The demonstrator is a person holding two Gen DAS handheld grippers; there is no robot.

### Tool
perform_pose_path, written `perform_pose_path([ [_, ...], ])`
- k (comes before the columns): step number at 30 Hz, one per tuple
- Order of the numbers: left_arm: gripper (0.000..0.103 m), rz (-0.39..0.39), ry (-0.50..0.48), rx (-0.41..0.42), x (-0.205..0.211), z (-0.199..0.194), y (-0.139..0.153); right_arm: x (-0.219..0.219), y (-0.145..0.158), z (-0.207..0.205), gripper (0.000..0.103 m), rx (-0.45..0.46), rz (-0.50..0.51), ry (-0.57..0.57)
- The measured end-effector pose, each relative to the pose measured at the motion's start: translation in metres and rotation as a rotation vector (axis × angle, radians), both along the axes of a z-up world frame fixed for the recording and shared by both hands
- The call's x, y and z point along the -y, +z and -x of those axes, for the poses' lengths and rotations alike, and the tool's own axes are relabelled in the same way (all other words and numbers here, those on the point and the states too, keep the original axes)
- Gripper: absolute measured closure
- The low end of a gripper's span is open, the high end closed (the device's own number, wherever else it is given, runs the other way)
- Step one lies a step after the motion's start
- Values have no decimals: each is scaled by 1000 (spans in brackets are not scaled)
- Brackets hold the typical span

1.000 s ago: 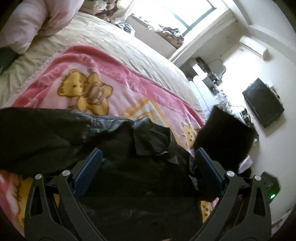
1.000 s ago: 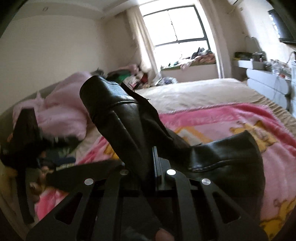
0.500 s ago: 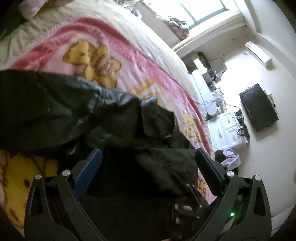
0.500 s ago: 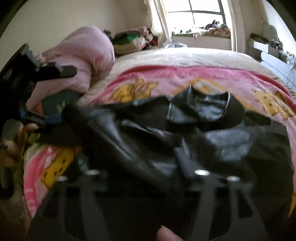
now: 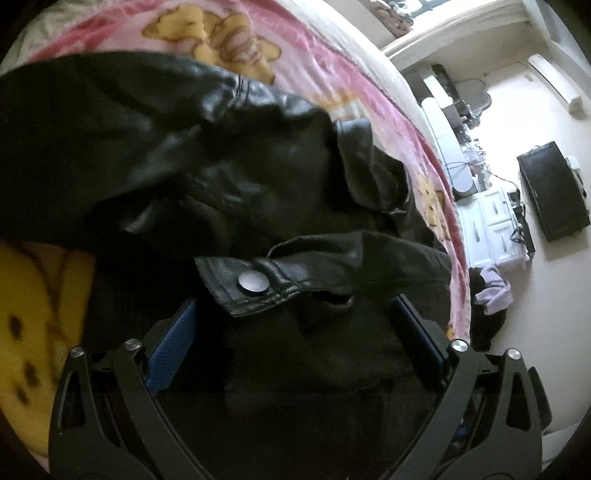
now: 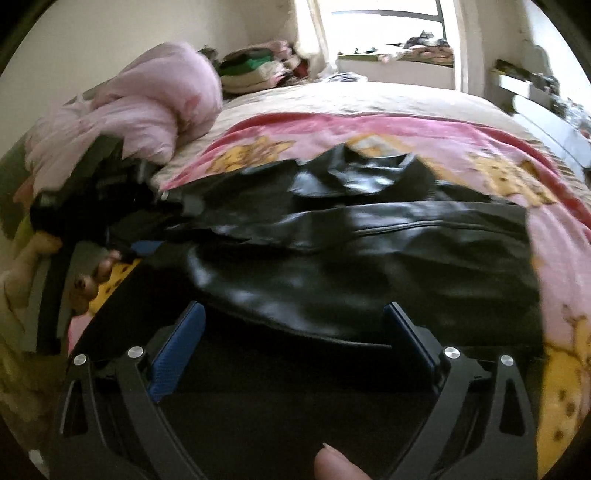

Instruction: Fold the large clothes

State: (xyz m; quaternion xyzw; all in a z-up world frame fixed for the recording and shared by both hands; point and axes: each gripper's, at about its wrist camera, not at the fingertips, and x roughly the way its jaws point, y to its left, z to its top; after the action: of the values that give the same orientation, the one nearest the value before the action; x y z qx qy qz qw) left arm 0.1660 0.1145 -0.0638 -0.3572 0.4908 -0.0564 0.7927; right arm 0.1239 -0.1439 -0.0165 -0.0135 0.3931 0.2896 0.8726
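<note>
- A bright window point(image 6: 384, 33) at the far end lets daylight in; clutter lines its sill.
- Pale walls point(image 6: 110, 40).
- A wide bed point(image 6: 369, 99) under a pink bear-print blanket point(image 6: 424, 129).
- On the right, white drawers point(image 5: 495, 229) and a dark television point(image 5: 550, 195).
- Light floor point(image 5: 554, 295).

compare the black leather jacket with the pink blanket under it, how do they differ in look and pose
The black leather jacket is plain, glossy and dark; the pink blanket is soft-looking and bright, printed with yellow bears. The jacket lies crumpled, with folds and a snap-button cuff on top; the blanket lies spread fairly flat. The jacket covers only the middle; the blanket reaches well past it. Both rest on the bed.
</note>
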Motion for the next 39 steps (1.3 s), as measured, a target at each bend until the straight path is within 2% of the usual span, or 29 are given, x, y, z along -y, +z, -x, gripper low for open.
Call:
perform_pose_path([
  [1,47,-6,-3,1,2,-1,0,7,1,-3,8,-1,-3,-24],
  [2,69,-50,1,-1,7,-2,0,15,2,-6,8,-2,-8,-43],
  [3,85,-94,-2,12,12,-1,4,24,4,-8,9,2,-12,-66],
  [4,97,-101,-18,35,16,1,9,33,5,-11,12,6,-12,-85],
  [6,100,-114,-35,91,23,4,26,51,12,-16,19,24,-4,-152],
  [9,102,-164,-84,240,39,14,74,77,25,-28,29,65,-2,-221],
  [11,102,-204,-106,355,49,19,113,95,34,-43,42,79,7,-301],
  [12,102,-229,-108,390,51,19,124,101,36,-49,47,82,3,-330],
  [13,102,-259,-112,432,53,22,136,108,38,-56,56,87,-4,-363],
  [14,102,-294,-121,481,55,23,146,113,40,-63,59,90,-15,-385],
  [16,102,-360,-130,514,54,17,148,116,39,-82,60,77,-4,-426],
  [19,102,-388,-121,455,48,-3,123,108,31,-108,60,48,41,-445],
  [21,102,-389,-119,385,39,-16,95,98,21,-124,60,27,69,-444],
  [24,102,-371,-120,331,28,-19,65,85,7,-141,60,-9,95,-433],
  [30,101,-335,-94,252,4,-18,26,75,-34,-170,62,-107,166,-436],
  [32,100,-327,-94,226,0,-20,15,80,-51,-178,69,-153,180,-453],
  [34,98,-328,-97,203,-1,-24,5,83,-63,-182,69,-171,169,-453],
  [38,92,-325,-97,164,-4,-25,-2,81,-49,-172,67,-141,152,-437],
  [39,80,-342,-94,159,-3,-22,3,82,-39,-164,67,-126,123,-423],
])
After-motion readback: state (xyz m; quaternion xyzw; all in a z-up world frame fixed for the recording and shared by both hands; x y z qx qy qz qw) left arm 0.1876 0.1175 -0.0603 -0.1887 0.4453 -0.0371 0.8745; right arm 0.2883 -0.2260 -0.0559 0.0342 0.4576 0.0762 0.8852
